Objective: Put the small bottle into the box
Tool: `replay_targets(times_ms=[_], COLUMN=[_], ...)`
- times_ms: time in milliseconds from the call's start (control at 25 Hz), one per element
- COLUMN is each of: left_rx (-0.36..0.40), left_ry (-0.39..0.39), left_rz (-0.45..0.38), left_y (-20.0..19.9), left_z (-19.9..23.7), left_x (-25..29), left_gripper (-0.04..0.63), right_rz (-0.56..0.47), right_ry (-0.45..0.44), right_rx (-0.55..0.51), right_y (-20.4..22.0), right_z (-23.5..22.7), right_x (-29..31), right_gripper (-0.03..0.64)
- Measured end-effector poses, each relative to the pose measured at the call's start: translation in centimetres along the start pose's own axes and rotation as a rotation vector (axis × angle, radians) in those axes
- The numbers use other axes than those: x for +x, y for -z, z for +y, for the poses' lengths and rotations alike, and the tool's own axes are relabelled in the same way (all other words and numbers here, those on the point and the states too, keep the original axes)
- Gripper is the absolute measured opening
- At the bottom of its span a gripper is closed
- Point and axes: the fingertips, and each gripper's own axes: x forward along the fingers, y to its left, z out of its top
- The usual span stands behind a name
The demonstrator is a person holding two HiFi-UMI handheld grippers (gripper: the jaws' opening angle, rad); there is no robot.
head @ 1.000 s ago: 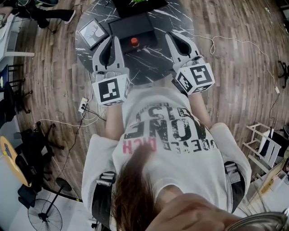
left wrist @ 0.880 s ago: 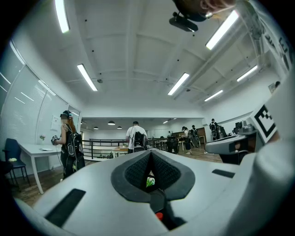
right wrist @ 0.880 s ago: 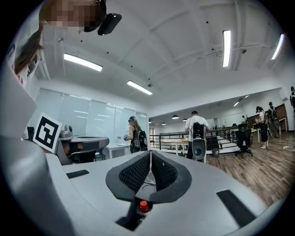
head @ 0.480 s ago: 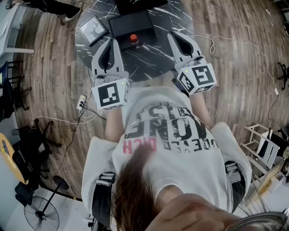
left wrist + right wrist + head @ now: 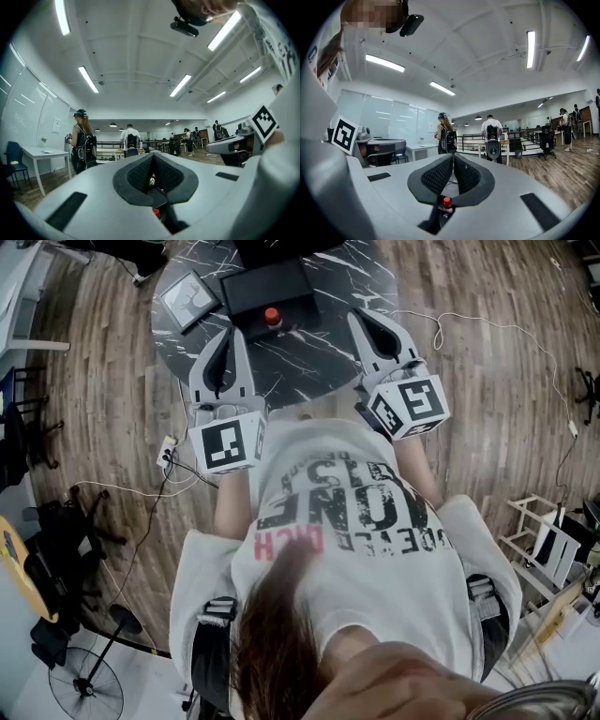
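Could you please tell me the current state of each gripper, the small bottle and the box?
left gripper: jaws shut, nothing between them.
right gripper: jaws shut, nothing between them.
small bottle: upright, red cap on, standing on the table in front of the box, not held.
black box: on the table, bottle not in it; cannot tell whether it is open or closed.

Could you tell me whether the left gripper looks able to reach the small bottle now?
Probably yes: the bottle stands on the table close ahead of the left gripper, nothing between, though its shut jaws must open first.
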Motion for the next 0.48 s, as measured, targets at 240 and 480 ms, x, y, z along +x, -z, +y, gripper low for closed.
replay_targets(times_ms=[240,480], left_rx=[0.002,-0.014], left_ry=[0.000,-0.005], left_rz=[0.007,0.003], left_y=[0.3,0.4], left_z=[-0.6,-0.9], left_x=[-0.6,-1.2], left_gripper=[0.003,0.003], right_rz=[0.003,-0.002], right_ry=[-0.013,-0.025], right_rx=[0.005,0.006], right_y=[0.2,0.0], right_z=[0.1,0.6], right_x=[-0.6,-1.2], right_gripper=[0.009,0.009])
